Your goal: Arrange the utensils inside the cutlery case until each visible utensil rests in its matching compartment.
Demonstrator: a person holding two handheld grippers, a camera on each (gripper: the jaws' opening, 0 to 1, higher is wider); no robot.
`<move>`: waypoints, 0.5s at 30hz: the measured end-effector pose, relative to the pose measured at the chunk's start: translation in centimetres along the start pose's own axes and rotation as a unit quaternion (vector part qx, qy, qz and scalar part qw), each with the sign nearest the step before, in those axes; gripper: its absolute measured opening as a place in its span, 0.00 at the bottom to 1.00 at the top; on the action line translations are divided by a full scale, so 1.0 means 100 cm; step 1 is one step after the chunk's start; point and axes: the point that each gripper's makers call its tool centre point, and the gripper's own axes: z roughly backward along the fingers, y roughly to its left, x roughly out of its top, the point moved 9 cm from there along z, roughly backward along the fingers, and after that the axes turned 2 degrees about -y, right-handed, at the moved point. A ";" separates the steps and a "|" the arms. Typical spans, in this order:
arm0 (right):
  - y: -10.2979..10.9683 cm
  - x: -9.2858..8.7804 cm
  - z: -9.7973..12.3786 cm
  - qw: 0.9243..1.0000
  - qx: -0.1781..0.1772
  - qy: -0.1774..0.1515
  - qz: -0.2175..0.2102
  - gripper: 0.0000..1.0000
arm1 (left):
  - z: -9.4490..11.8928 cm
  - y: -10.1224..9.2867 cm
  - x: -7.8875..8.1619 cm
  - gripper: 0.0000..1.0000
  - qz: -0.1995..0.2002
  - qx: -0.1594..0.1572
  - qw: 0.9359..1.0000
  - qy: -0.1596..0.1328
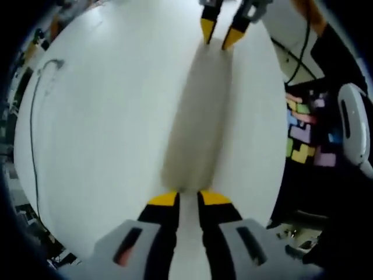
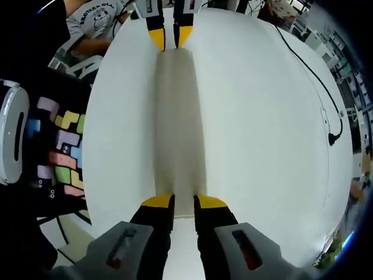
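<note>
Long beige cutlery case (image 2: 179, 122) is lying on the white tabletop (image 2: 262, 116). Left gripper (image 1: 189, 198) and right gripper (image 2: 176, 202) are pinching its opposite ends, fingers clenched on the case.

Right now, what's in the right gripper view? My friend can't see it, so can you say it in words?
A long, pale beige case lies on a round white table, with the right tool at its near end and the left tool at its far end. Coloured block shapes sit on a dark surface left of the table.
</note>
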 end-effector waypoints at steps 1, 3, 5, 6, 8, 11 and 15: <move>0.002 0.005 -0.004 1.000 0.013 -0.002 0.008 0.13 | 0.000 -0.001 0.000 0.13 -0.002 0.004 1.000 -0.004; 0.004 0.005 -0.002 1.000 0.013 0.001 0.014 0.13 | 0.000 -0.001 0.000 0.13 -0.016 0.009 1.000 -0.005; 0.002 0.001 0.000 1.000 0.013 -0.001 0.003 0.13 | 0.001 -0.002 0.000 0.12 -0.022 0.012 1.000 -0.007; 0.001 -0.002 -0.001 1.000 0.014 -0.008 -0.003 0.13 | 0.003 -0.002 0.001 0.12 -0.023 0.012 1.000 -0.013; 0.001 -0.004 -0.001 1.000 0.011 -0.017 -0.011 0.13 | 0.008 -0.006 0.009 0.11 -0.009 -0.010 0.998 -0.057; 0.002 -0.002 -0.001 1.000 0.010 -0.013 -0.005 0.12 | 0.013 -0.009 0.016 0.11 -0.017 -0.020 0.997 -0.075; 0.002 -0.001 -0.002 1.000 0.013 -0.011 -0.001 0.12 | 0.003 -0.013 0.019 0.11 -0.039 -0.014 0.997 -0.060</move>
